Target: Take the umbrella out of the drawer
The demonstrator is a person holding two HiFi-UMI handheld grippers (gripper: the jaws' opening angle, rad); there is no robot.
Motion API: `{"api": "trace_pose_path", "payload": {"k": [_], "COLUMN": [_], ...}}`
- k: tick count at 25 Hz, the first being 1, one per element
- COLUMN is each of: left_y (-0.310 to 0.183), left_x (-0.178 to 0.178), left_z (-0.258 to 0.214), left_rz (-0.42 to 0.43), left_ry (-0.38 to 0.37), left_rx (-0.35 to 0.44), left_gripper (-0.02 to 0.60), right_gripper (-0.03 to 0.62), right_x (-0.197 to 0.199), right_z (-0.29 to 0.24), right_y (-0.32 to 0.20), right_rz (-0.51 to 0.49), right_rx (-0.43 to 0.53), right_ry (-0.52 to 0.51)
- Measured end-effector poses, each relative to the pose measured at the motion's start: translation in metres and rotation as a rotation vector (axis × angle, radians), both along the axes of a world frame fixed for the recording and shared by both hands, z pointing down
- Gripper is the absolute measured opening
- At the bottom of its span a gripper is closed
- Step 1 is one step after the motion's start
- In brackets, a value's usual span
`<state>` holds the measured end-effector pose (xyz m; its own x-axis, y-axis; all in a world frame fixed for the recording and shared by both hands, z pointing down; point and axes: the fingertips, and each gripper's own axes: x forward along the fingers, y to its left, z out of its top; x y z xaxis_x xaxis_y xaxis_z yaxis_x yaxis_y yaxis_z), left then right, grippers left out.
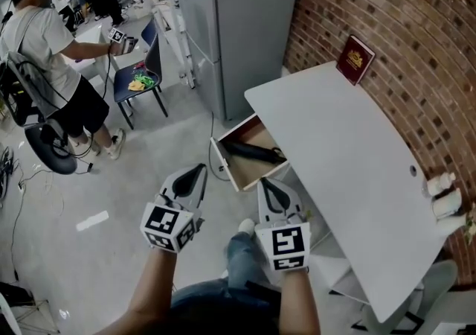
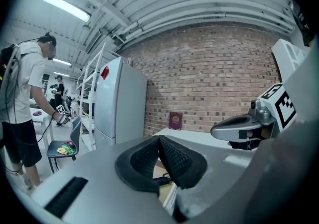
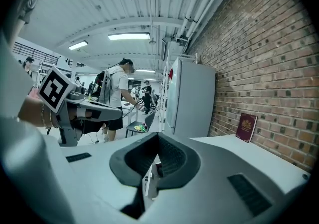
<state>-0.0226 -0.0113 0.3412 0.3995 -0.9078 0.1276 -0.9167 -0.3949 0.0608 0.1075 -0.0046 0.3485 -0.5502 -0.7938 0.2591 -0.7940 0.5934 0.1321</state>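
From the head view I see my left tool (image 1: 198,171) and right tool (image 1: 268,184) side by side above the floor, both aimed toward the open drawer (image 1: 236,170) that juts out from under the desk's (image 1: 349,170) left edge. The black umbrella (image 1: 253,152) lies inside the drawer, apart from both tools. A dark red booklet (image 1: 355,59) leans on the brick wall (image 1: 387,21) at the desk's far corner.

In the left gripper view, my left tool's ribbed pads meet at the tip, pressed together on nothing. The fridge (image 2: 117,101) stands ahead and a person (image 2: 22,113) is off to the left.

In the right gripper view, my right tool's pads are likewise pressed together and empty, and the drawer's front shows just below them.
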Motion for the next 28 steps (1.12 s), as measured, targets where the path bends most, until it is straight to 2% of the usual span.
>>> {"api": "trace_pose_path", "payload": {"k": [11,21,28], "left_y": [-0.100,-0.176,-0.204], "left_x": [-0.001,-0.001,0.000], "left_z": [0.021,0.045,0.073], "left_rz": [-0.008,-0.024,-0.037], "left_ry": [-0.032,-0.066,-0.080], "left_rx": [-0.088,-0.160,-0.207], "left_gripper": [-0.002,-0.002,-0.002], "right_gripper": [-0.008,-0.008,-0.008], "right_x": [0.001,-0.014,-0.011], "right_z": [0.020,0.059,0.093], "right_y": [-0.107,-0.170,-0.203], "right_rz": [-0.031,-0.127,-0.092], "right_rx": [-0.068,-0.166,-0.223], "right_ry": [0.027,0.058,0.057]}}
